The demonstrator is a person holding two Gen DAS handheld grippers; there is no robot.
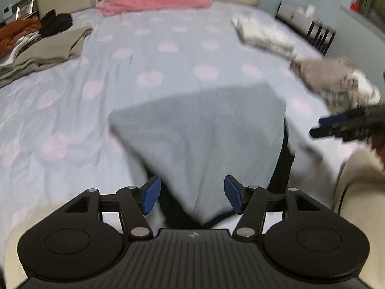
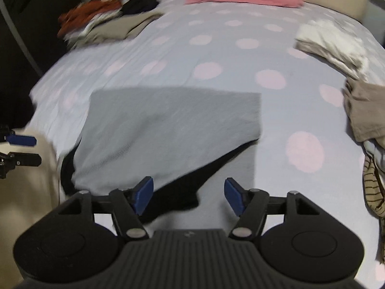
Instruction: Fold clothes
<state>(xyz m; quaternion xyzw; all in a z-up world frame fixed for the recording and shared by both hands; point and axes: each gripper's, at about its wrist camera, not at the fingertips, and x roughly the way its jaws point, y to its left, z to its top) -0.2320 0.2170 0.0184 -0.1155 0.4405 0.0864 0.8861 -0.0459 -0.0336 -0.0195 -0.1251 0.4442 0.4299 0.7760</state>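
A grey knitted garment with a dark lining (image 2: 168, 125) is seen lying folded near the foot edge of the bed, on a pale lilac bedsheet with pink dots (image 2: 216, 55). The left gripper (image 1: 191, 197) and the right gripper (image 2: 189, 196) are both held over its near edge with jaws released; nothing is clamped between them, though fabric shows in the gap.

The fold is judged likely to be disturbed if a pad snags the loose dark flap on withdrawal, or if the near hem slips over the foot edge.

Much is blurred. The heaped unfolded clothes in beige and white (image 2: 361, 110) along the right edge cannot be told apart as separate garments, nor can the stacked clothes in olive, orange and black (image 1: 36, 43) at the far left corner. Whether the grey garment's fold is complete cannot be told, its near end being hidden behind the grippers.
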